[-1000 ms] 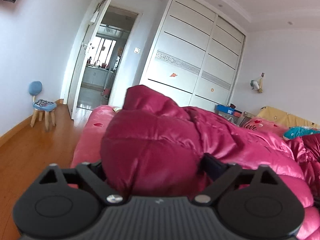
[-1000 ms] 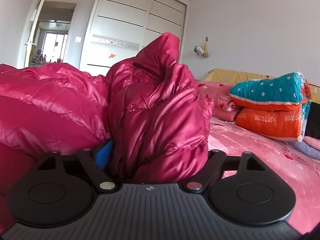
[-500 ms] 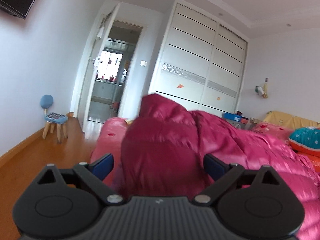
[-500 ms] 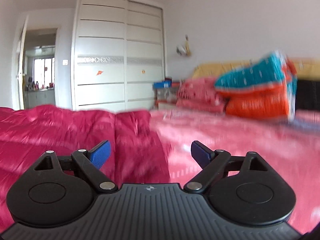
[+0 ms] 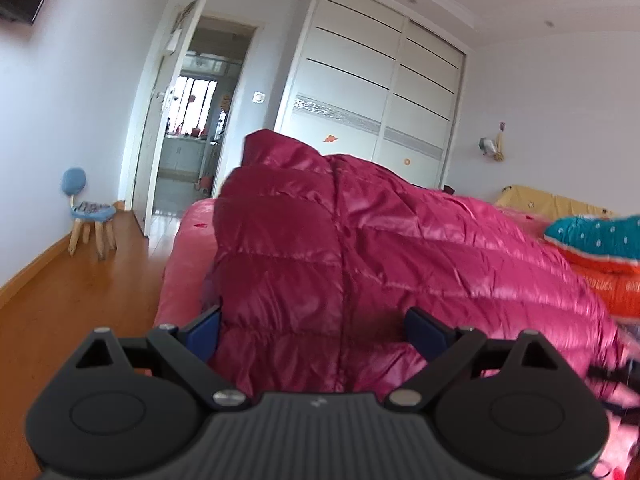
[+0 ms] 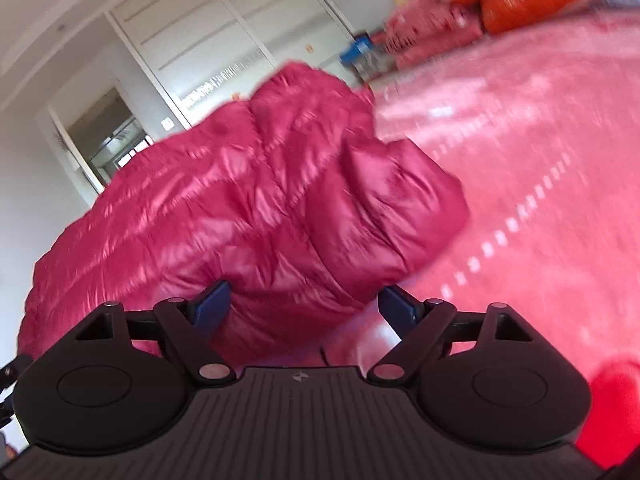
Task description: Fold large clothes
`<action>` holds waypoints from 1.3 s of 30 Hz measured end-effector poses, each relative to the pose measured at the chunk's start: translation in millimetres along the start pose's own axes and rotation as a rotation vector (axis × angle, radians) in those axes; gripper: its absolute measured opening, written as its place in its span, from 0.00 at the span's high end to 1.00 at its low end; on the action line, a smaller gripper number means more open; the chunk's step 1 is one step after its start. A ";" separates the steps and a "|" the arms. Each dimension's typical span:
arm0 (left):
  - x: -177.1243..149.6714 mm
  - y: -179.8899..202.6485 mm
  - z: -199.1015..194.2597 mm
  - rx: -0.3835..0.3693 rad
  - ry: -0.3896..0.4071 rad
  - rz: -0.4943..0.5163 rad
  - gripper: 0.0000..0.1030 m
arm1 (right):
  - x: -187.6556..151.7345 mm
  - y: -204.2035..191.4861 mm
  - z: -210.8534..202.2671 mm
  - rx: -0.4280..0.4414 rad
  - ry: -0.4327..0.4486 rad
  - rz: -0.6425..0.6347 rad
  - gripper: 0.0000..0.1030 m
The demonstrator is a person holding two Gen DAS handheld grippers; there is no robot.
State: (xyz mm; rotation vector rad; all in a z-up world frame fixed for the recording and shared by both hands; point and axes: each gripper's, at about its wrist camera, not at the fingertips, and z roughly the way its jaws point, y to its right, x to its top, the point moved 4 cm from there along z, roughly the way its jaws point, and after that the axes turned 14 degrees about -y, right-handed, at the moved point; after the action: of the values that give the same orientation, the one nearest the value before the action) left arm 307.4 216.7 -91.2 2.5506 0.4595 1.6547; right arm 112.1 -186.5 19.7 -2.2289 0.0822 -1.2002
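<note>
Bed holds jacket before parted left hand-held gripper.

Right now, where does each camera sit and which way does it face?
Left wrist: on the left hand-held gripper, level, facing the jacket, doorway and wardrobe; only its open fingers show.
Right wrist: on the right hand-held gripper, tilted, blurred, facing the jacket and bed cover; open fingers show.
Shared: jacket, wardrobe, doorway.
</note>
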 end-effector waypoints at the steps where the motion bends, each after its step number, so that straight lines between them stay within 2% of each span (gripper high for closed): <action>1: 0.5 0.8 6.1 0.009 0.008 0.006 0.08 | 2.7 -5.4 2.2 0.000 0.010 -0.010 0.00; 5: 12.9 8.7 35.4 0.059 0.095 0.055 0.04 | 16.0 -25.3 5.0 -0.042 0.053 -0.087 0.00; 7: 27.6 10.8 52.9 0.083 0.127 0.050 0.00 | 20.7 -33.7 7.5 -0.077 0.085 -0.143 0.00; 9: 43.1 10.7 72.7 0.115 0.150 0.039 0.00 | 31.7 -44.3 15.1 -0.106 0.107 -0.179 0.00; 13: 66.5 10.0 107.9 0.154 0.152 0.050 0.00 | 46.2 -59.2 47.5 -0.173 0.102 -0.247 0.00; 17: 71.9 6.6 121.1 0.170 0.148 0.054 0.00 | 39.2 -71.1 61.0 -0.227 0.080 -0.301 0.00; 21: 68.1 -1.1 106.5 0.169 0.142 0.049 0.00 | 24.8 -67.6 32.8 -0.234 0.073 -0.288 0.00; 25: 66.7 -10.9 79.3 0.161 0.123 0.018 0.01 | 20.3 -63.4 27.0 -0.240 0.055 -0.252 0.00; 29: 62.3 -20.6 43.2 0.164 0.087 -0.009 0.01 | 2.7 -61.9 -19.4 -0.265 0.045 -0.213 0.00; 30: 59.6 -22.4 32.4 0.163 0.076 -0.013 0.01 | 1.6 -59.6 -20.1 -0.268 0.037 -0.211 0.00; 39: 2.5 -18.3 -79.1 0.110 -0.066 0.001 0.01 | -69.3 -76.3 -115.3 -0.308 -0.006 -0.194 0.00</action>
State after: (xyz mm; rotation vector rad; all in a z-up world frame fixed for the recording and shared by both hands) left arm 233.1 226.6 -59.8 2.6739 0.5591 1.5819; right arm -35.2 -156.5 56.4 -2.5552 0.0513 -1.3606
